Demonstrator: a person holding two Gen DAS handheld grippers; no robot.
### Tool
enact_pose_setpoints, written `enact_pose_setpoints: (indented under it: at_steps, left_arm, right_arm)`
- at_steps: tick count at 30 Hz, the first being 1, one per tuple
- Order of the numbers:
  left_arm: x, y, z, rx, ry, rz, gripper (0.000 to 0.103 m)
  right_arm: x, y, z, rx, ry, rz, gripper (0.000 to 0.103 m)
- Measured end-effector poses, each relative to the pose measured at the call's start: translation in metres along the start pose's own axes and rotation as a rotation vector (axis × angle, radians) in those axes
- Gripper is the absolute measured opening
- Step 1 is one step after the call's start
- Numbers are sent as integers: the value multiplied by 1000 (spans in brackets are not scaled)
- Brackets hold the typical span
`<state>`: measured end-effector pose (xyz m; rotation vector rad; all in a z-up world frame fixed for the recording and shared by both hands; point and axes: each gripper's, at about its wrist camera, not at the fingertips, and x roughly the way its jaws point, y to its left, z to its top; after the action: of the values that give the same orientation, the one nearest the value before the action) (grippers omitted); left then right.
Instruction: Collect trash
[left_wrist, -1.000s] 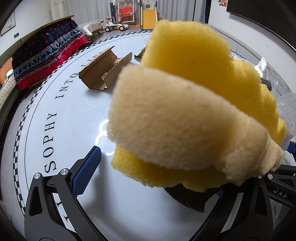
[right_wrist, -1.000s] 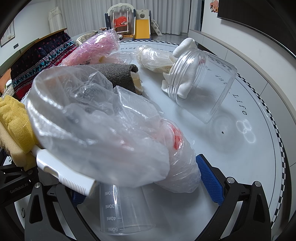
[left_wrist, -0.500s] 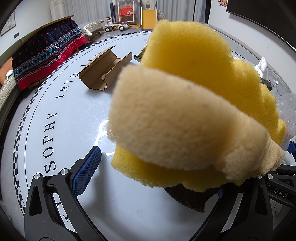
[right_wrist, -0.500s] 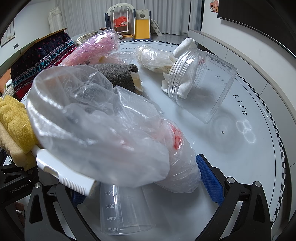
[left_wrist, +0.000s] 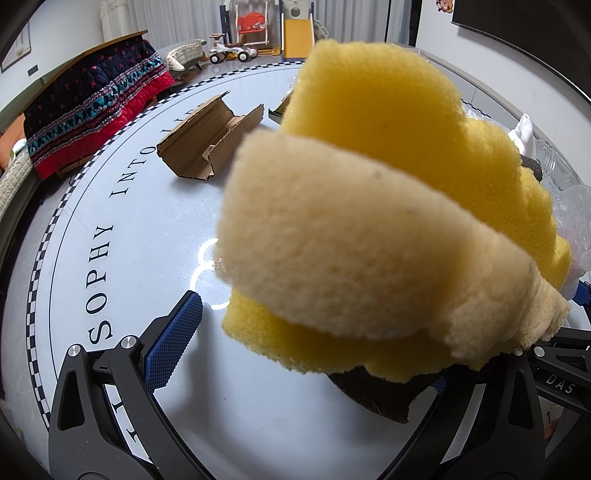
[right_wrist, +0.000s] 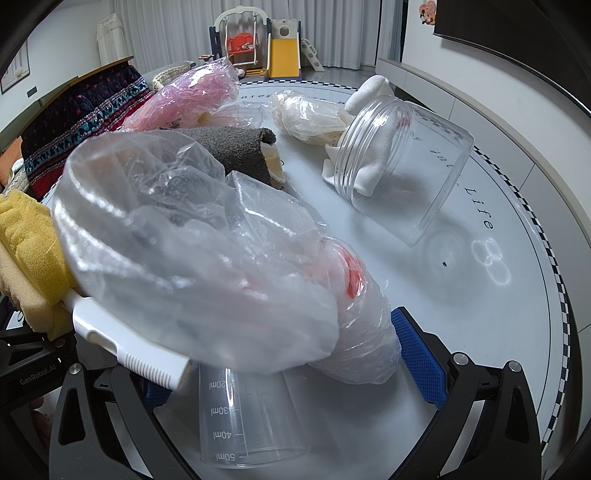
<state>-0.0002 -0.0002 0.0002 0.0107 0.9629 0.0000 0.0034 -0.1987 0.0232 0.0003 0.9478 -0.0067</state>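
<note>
Left wrist view: hand-held gripper (left_wrist: 314, 347) spread wide, its left blue pad (left_wrist: 173, 343) standing clear of everything, the right finger hidden behind foam. Close before the lens, a yellow foam piece (left_wrist: 388, 122) with a cream foam piece (left_wrist: 351, 251) draped over it and a dark scouring scrap (left_wrist: 376, 395) beneath, all crowded toward the right finger. Not clamped, by the look of the gap. Cannot tell whether resting on that finger or on the counter (left_wrist: 155, 229). Farther off, a folded cardboard scrap (left_wrist: 207, 147) lying alone, well apart from the foam.

Right wrist view: second hand-held gripper (right_wrist: 288, 376) also wide, gripping nothing. Between its fingers a clear measuring cup (right_wrist: 247, 417) lying on its side, over it a crumpled clear bag (right_wrist: 192, 251) and a white plastic strip (right_wrist: 129, 350). Beyond: grey foam roll (right_wrist: 236, 147), pink bag (right_wrist: 192, 92), tipped clear jar (right_wrist: 402, 173) with a white cloth (right_wrist: 373, 92) behind it.

Probably the gathering step, trash heaped between both tools, no bin in sight. Next, likely: close on one soft item squarely, keeping the bag from slipping.

Shown only on the left: the cardboard. Only on the right: the jar, the bags, the cup, and the yellow foam sitting just above the other tool's body.
</note>
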Motion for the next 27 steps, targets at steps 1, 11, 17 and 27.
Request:
enact_pose_setpoints:
  at_steps: [1, 11, 17, 27]
  left_arm:
    - [0, 0, 0, 0, 0, 0, 97]
    - [0, 0, 0, 0, 0, 0, 97]
    - [-3, 2, -1, 5, 11, -22, 97]
    - [-56, 21, -23, 35, -33, -55, 97]
  right_arm:
    - [0, 0, 0, 0, 0, 0, 101]
    - [0, 0, 0, 0, 0, 0, 101]
    - [1, -1, 0, -12, 20, 15, 100]
    - [-58, -2, -23, -113, -16, 66, 101]
